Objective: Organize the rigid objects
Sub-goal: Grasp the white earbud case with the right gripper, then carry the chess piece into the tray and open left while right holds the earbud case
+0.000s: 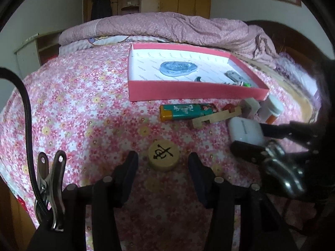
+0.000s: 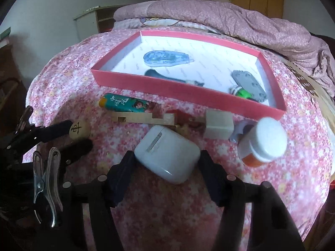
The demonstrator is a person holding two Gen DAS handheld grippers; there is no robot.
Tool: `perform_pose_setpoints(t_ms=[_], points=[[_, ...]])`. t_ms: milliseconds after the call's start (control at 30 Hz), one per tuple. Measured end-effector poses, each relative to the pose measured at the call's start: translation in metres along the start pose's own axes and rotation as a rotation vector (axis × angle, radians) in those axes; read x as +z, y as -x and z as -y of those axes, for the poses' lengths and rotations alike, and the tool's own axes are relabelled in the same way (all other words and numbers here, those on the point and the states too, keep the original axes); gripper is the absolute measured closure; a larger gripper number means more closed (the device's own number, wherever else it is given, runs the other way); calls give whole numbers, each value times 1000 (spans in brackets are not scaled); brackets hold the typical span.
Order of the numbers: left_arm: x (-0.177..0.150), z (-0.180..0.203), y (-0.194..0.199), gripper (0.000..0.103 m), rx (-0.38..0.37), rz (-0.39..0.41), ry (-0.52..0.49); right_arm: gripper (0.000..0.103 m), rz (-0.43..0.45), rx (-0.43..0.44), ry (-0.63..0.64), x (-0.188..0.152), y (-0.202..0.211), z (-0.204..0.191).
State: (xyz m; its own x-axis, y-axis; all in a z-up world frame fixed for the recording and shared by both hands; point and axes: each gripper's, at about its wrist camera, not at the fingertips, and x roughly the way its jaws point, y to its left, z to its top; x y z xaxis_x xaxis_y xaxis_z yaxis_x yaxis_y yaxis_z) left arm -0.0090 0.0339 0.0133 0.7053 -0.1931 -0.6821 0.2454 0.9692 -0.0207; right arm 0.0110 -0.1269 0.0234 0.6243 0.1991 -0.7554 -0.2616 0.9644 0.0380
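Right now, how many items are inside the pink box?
4, best seen from the right wrist. In the pink box: blue plastic case at back left, dark handled tool by the front wall, grey part and green item at right. The front wall may hide more.

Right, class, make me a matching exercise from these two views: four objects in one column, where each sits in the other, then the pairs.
Objects:
1. wooden chess piece
2. white earbud case
3. blue clear plastic piece
4. lighter

Places:
A. inside the red box
B. between the right gripper fingers
C. on the bedspread just in front of the box
D. between the left gripper fingers

Pairs: 1-D, 2-B, 3-A, 4-C
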Motion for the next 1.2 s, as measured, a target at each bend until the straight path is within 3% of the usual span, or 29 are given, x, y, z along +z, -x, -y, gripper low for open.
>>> perform_pose_setpoints(t_ms=[300, 433, 800, 1200], points=[[6, 3, -4, 50, 19, -29, 6, 40, 18, 43, -44, -13, 15, 17], [7, 2, -2, 70, 3, -31, 24, 40, 39, 61, -46, -14, 21, 19], [24, 5, 16, 70, 5, 5, 27, 40, 84, 124, -59, -18, 31, 24], [82, 16, -1, 70, 15, 34, -3, 40, 117, 155, -86, -18, 40, 31]])
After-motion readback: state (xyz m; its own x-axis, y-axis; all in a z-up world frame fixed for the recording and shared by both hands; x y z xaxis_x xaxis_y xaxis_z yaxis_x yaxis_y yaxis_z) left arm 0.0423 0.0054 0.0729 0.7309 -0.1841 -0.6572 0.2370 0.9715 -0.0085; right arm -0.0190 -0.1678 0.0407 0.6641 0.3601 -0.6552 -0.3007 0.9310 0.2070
